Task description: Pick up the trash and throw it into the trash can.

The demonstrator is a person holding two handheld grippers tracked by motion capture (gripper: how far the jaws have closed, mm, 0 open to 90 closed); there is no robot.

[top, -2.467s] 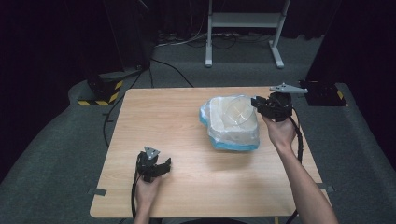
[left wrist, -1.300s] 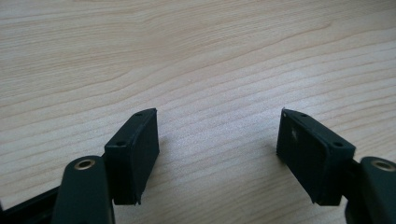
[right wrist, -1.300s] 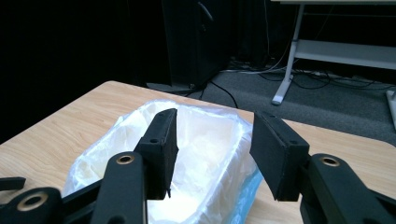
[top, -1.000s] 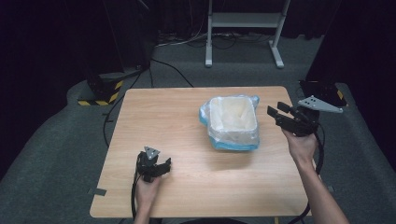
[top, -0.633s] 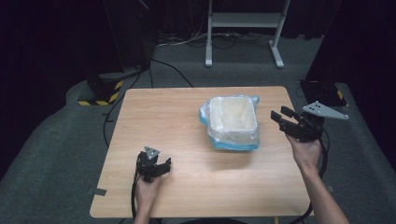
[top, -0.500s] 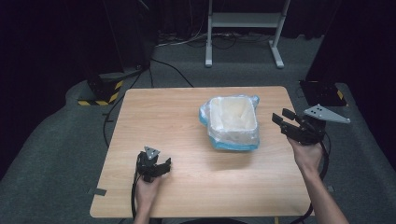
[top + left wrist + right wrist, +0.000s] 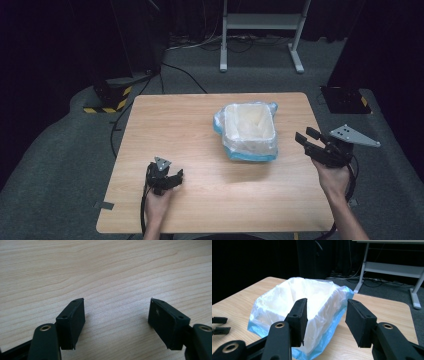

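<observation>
In the high view my left gripper (image 7: 176, 176) sits low at the lower left of the frame, near the front edge of the desk (image 7: 165, 120), and in the left gripper view its jaws stand wide apart over bare wood with nothing between them. It lies well apart from the lined bin (image 7: 249, 131), which stands in the middle right of the high view, its white liner folded out over the rim and a blue edge showing round the base. My right gripper (image 7: 306, 138) is the nearer one: it hangs at the right edge of the desk, just beside the bin's right wall, jaws pointing toward the left of the frame at it. In the right gripper view the bin (image 7: 312, 302) fills the centre straight beyond the jaws, which are open about two thirds and hold nothing; the liner's near corner shows in the gap but the pads are clear of it. The bin's long axis runs away from me up the high view, so I judge my right hand would meet its long side, reaching leftward for the liner's rim.
</observation>
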